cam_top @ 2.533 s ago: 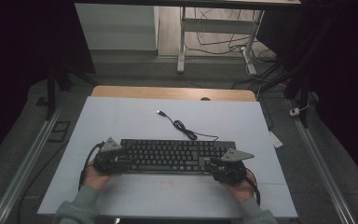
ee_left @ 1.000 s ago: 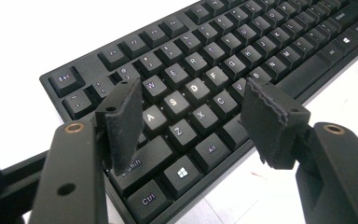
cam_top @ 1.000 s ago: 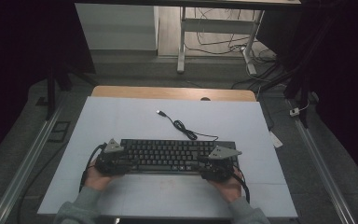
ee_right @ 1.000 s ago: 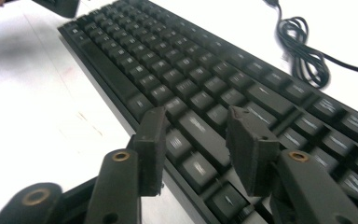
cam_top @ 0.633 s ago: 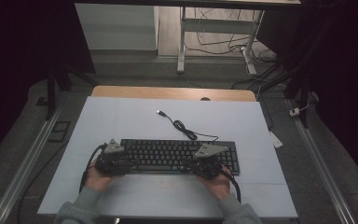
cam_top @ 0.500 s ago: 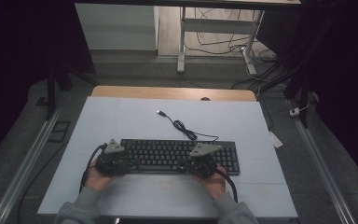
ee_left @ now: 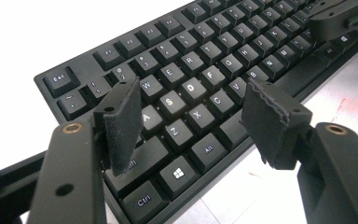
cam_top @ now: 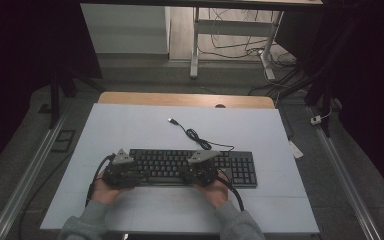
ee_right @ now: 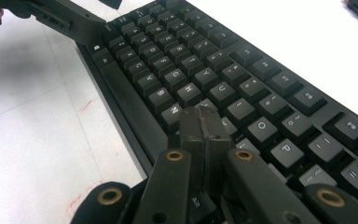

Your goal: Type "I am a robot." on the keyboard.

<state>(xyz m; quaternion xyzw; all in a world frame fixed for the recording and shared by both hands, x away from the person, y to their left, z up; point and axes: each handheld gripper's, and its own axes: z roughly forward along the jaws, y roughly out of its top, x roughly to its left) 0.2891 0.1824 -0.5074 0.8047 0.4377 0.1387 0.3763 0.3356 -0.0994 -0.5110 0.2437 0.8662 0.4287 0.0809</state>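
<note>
A black keyboard (cam_top: 192,167) lies across the near part of the white table top (cam_top: 130,130). My left gripper (cam_top: 124,169) hovers over the keyboard's left end. In the left gripper view this gripper (ee_left: 196,116) is open, its pads (ee_left: 121,123) spread above the A to V keys (ee_left: 200,60), with nothing between them. My right gripper (cam_top: 200,166) sits over the keyboard's middle. In the right gripper view it (ee_right: 204,128) is shut, pads pressed together, tip just above the keys (ee_right: 186,56) near M and K.
The keyboard's black cable (cam_top: 196,136) loops behind it and ends in a loose USB plug (cam_top: 171,120). A wooden strip (cam_top: 180,99) edges the table's far side. Metal rails (cam_top: 25,175) run along both sides. Beyond stands a white desk frame (cam_top: 195,45).
My right gripper has slid left along the keyboard, from its right end to its middle. My left gripper and the keyboard have stayed put.
</note>
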